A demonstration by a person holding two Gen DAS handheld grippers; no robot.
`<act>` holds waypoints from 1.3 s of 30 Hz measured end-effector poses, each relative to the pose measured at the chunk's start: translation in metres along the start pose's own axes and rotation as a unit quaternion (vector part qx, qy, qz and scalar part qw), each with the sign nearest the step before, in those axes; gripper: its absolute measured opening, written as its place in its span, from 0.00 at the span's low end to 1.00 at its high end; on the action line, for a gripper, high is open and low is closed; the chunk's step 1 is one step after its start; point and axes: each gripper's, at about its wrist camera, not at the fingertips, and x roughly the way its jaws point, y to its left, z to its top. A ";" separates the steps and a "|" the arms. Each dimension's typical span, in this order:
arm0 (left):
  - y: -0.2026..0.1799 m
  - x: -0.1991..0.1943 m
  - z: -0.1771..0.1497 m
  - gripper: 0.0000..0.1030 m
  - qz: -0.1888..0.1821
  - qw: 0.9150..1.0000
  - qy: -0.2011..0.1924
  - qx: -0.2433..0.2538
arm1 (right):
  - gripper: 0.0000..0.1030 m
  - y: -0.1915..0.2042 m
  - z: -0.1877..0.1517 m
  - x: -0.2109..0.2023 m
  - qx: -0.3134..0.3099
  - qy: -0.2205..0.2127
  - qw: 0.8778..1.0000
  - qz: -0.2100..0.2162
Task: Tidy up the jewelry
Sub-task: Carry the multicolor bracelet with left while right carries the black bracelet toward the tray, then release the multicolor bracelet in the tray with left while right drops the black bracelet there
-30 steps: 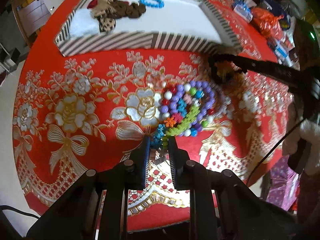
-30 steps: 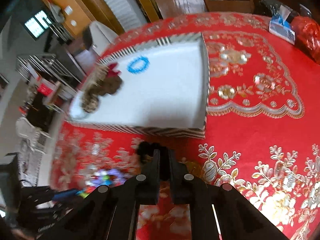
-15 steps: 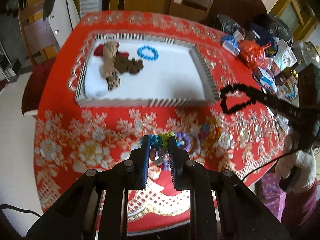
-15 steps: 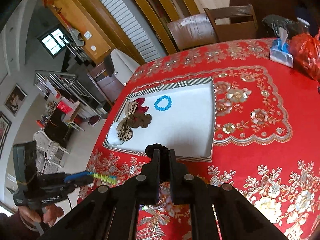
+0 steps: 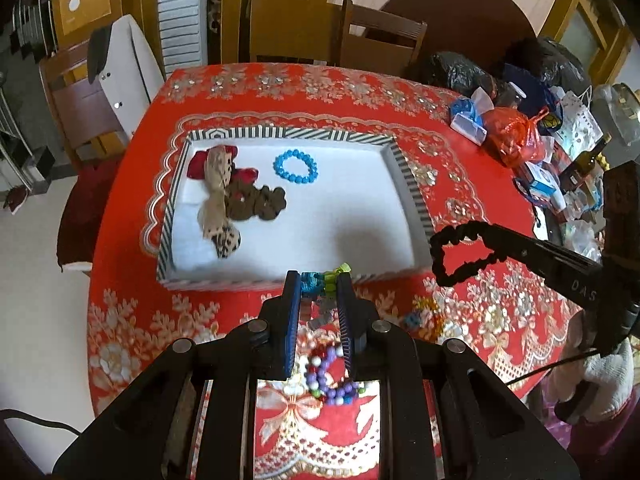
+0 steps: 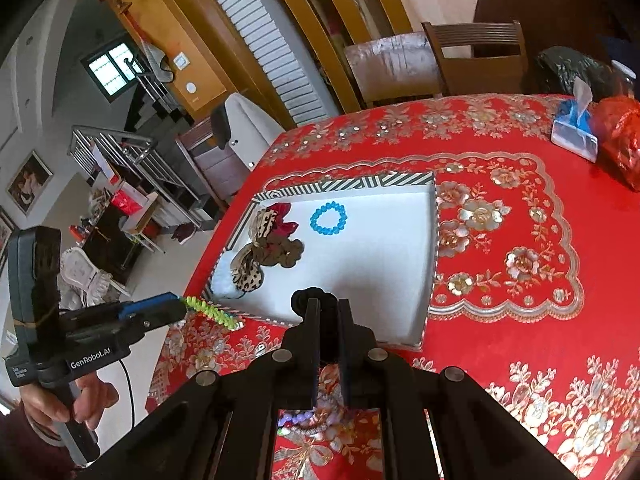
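My left gripper (image 5: 319, 280) is shut on a woven blue and green bracelet (image 5: 325, 277) and holds it in the air near the front rim of the striped white tray (image 5: 280, 133). The right wrist view shows that bracelet (image 6: 205, 309) sticking out of the left gripper (image 6: 178, 307). My right gripper (image 6: 328, 306) is shut on a black hair tie (image 6: 310, 295); its loop (image 5: 439, 258) hangs at the tray's right corner. Inside the tray (image 6: 348, 184) lie a blue bead bracelet (image 5: 296, 167) and a heap of cloth hair bows (image 5: 240, 200). Several bead bracelets (image 5: 332, 376) stay on the red tablecloth below.
A tissue pack (image 5: 468, 118), a red bag (image 5: 512, 136), a bottle and other clutter crowd the table's far right. Wooden chairs (image 5: 380, 40) stand behind the table. A person's hand (image 6: 80, 400) grips the left tool's handle beyond the table's left edge.
Both grippers have risen from the table, each with its item. The woven bracelet came up off the bead pile, and the black hair tie left the cloth.
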 end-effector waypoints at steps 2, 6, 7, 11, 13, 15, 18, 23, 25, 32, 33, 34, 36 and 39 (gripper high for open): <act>0.000 0.004 0.006 0.16 0.002 1.000 0.000 0.000 | 0.07 -0.002 0.006 0.005 -0.002 0.003 1.000 -0.002; -0.001 0.014 0.019 0.16 0.006 1.000 0.001 0.004 | 0.07 -0.005 0.017 0.017 -0.003 0.009 1.000 -0.005; -0.001 0.017 0.023 0.16 0.007 1.000 0.002 0.005 | 0.07 -0.005 0.019 0.019 -0.004 0.010 1.000 -0.005; -0.001 0.027 0.036 0.16 0.007 1.000 0.006 0.007 | 0.07 -0.009 0.030 0.035 -0.006 0.021 1.000 -0.011; -0.001 0.032 0.040 0.16 0.005 1.000 0.008 0.006 | 0.07 -0.010 0.035 0.044 -0.007 0.026 1.000 -0.012; -0.001 0.037 0.045 0.16 0.000 1.000 0.011 0.005 | 0.07 -0.012 0.040 0.051 -0.006 0.029 0.999 -0.013; -0.002 0.046 0.053 0.16 -0.017 1.000 0.018 0.002 | 0.07 -0.015 0.051 0.067 -0.004 0.038 0.999 -0.015; -0.006 0.070 0.065 0.16 -0.043 0.998 0.041 0.001 | 0.07 -0.019 0.070 0.096 -0.004 0.055 0.998 -0.019; -0.007 0.084 0.070 0.16 -0.048 0.997 0.053 0.003 | 0.07 -0.022 0.078 0.113 -0.004 0.066 0.998 -0.024; 0.008 0.135 0.073 0.16 -0.027 0.995 0.097 -0.011 | 0.07 -0.041 0.103 0.164 0.015 0.091 0.995 -0.046; 0.013 0.141 0.073 0.16 -0.022 0.994 0.103 -0.017 | 0.07 -0.045 0.106 0.171 0.022 0.092 0.994 -0.051; 0.019 0.146 0.072 0.16 -0.020 0.993 0.110 -0.024 | 0.07 -0.050 0.110 0.176 0.028 0.092 0.994 -0.056; 0.027 0.154 0.069 0.16 -0.013 0.992 0.119 -0.031 | 0.07 -0.058 0.115 0.186 0.043 0.092 0.993 -0.063; 0.035 0.163 0.065 0.16 -0.008 0.991 0.129 -0.036 | 0.07 -0.066 0.121 0.199 0.060 0.091 0.991 -0.076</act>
